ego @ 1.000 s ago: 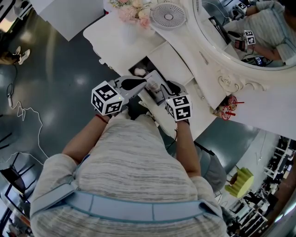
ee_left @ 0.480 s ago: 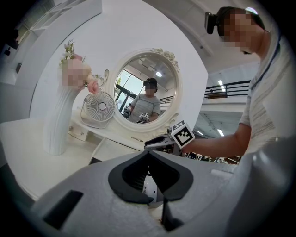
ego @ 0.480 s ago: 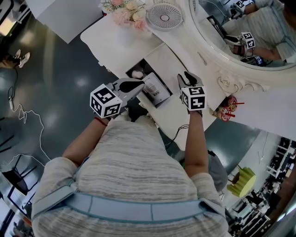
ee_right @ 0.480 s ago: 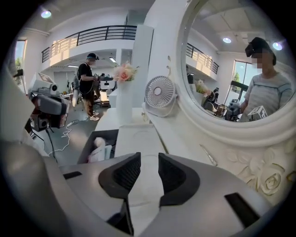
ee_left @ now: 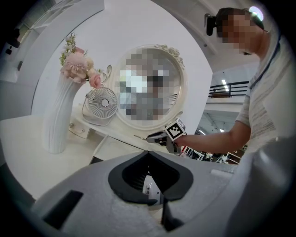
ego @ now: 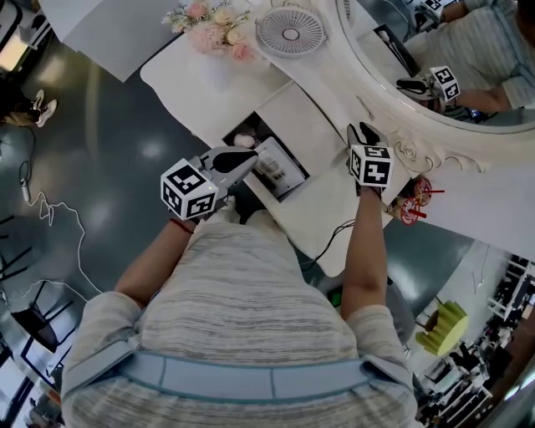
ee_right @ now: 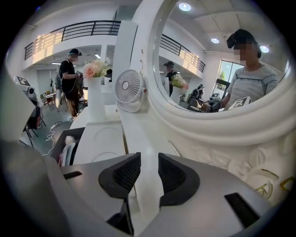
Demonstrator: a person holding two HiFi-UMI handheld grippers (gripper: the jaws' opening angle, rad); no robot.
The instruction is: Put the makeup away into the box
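The right gripper [ego: 361,131], jaws apart and empty, faces a thin stick [ego: 365,105] at 12 o'clock, lying along the mirror [ego: 468,50]. The box [ego: 233,133] sits at 9 o'clock, under the closed left gripper [ego: 251,155].

White dressing table [ego: 217,92]; pink flowers [ego: 213,25]; box [ego: 257,127] interior seemingly black.

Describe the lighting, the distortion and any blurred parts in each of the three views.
Head view: even light, sharp; the wide lens bends the dressing table and the mirror near the edges. Left gripper view: dark border; a mosaic patch lies over the mirror glass. Right gripper view: strong fisheye curve on the mirror's frame; lamps reflected in it show as white spots.
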